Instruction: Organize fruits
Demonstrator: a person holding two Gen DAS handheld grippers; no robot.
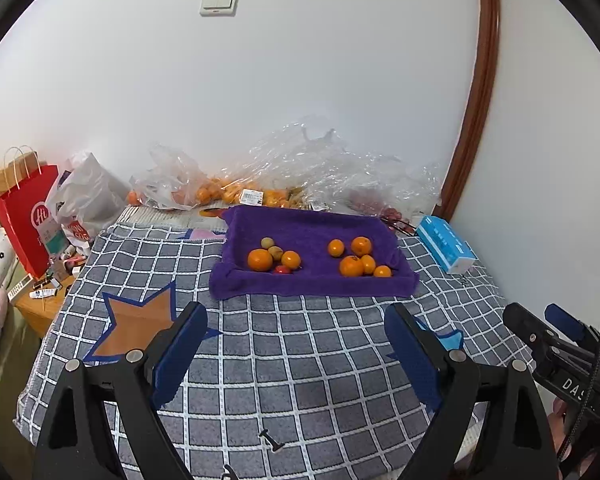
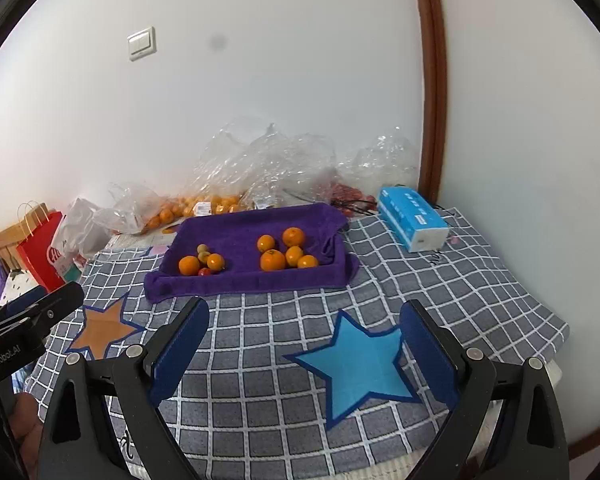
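A purple towel-lined tray (image 1: 312, 284) (image 2: 236, 280) lies on the grey checked cloth. Its left side holds two oranges (image 1: 260, 260) (image 2: 189, 265), two small brownish-green fruits (image 1: 275, 251) (image 2: 203, 257) and a red one (image 1: 282, 269) (image 2: 204, 271). On its right lies a cluster of several oranges (image 1: 352, 266) (image 2: 273, 260). My left gripper (image 1: 296, 322) hovers open above the cloth, short of the tray, nothing between its blue pads. My right gripper (image 2: 306, 318) is likewise open and bare, also short of the tray and over a blue star (image 2: 360, 364).
Clear plastic bags with more oranges (image 1: 220, 192) (image 2: 188, 208) and red fruit (image 2: 348, 192) pile against the back wall. A blue tissue pack (image 1: 446, 244) (image 2: 414, 224) lies right of the tray. A red paper bag (image 1: 28, 216) and small bottles stand off the left edge.
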